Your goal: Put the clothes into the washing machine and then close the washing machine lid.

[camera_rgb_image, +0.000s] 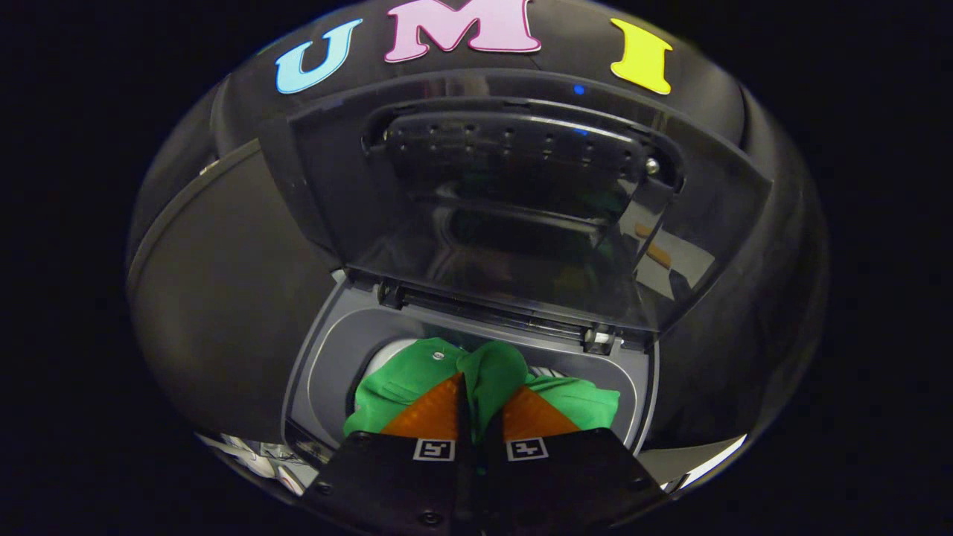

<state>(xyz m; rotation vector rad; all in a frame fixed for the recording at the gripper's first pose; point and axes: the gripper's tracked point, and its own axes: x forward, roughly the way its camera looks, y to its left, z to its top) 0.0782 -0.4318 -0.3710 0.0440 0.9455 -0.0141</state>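
Black cloth [223, 313] hangs as the booth's wall, behind the washing machine [313, 387] and out to both sides of it. On the left stretch a thin pale edge [193, 176] curves up across the dark. A small pale fleck [209, 165] sits just beside it; what it is I cannot tell. Low on the left, under the cloth, a patch of pale surface [257, 455] shows with blurred marks on it. Low on the right lies a narrow bright strip [715, 455], equally pale.
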